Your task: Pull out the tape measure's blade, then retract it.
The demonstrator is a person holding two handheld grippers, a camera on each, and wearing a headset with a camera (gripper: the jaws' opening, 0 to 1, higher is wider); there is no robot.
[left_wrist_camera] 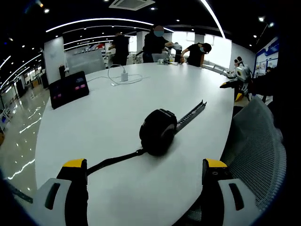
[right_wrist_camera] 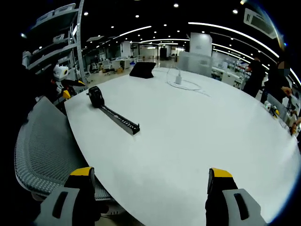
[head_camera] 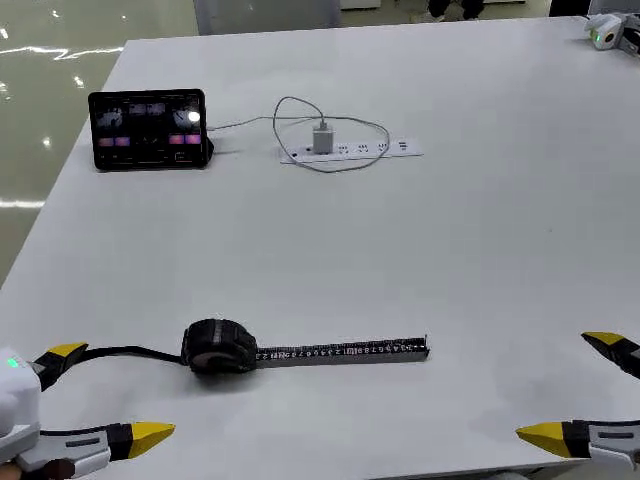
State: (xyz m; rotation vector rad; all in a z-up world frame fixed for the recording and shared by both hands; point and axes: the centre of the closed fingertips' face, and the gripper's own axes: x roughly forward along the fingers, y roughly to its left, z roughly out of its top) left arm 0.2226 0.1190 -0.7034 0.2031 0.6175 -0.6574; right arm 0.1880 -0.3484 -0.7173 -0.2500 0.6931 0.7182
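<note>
Head view: black round tape measure case (head_camera: pixel 218 346) near the front edge of the white table (head_camera: pixel 400 250), left of the middle. Dark graduated steel blade (head_camera: pixel 340 351) already out of it, flat on the surface, long axis parallel with that front edge, hooked tip (head_camera: pixel 426 347) pointing toward the right edge. Thin black strap (head_camera: pixel 130 352) trailing the other way from the case, toward the left edge, ending just beside the far jaw of the left gripper (head_camera: pixel 108 392). Yellow-tipped jaws there spread wide, grasping nothing. Right gripper (head_camera: pixel 570 387) at the front right, jaws likewise spread and empty, well apart from the hooked tip.

Left gripper view: case straight ahead between the two jaws, blade running away beyond it. Right gripper view: hooked tip nearest, case at the far end of the strip, both off to the left of the jaw line.

Judged from this: case end plainly nearer the left gripper, tip end nearer the right. Probably left to steady the case, right to travel leftward along the front edge and close on the tip, then to pull or feed along the blade's own axis, not across it.
</note>
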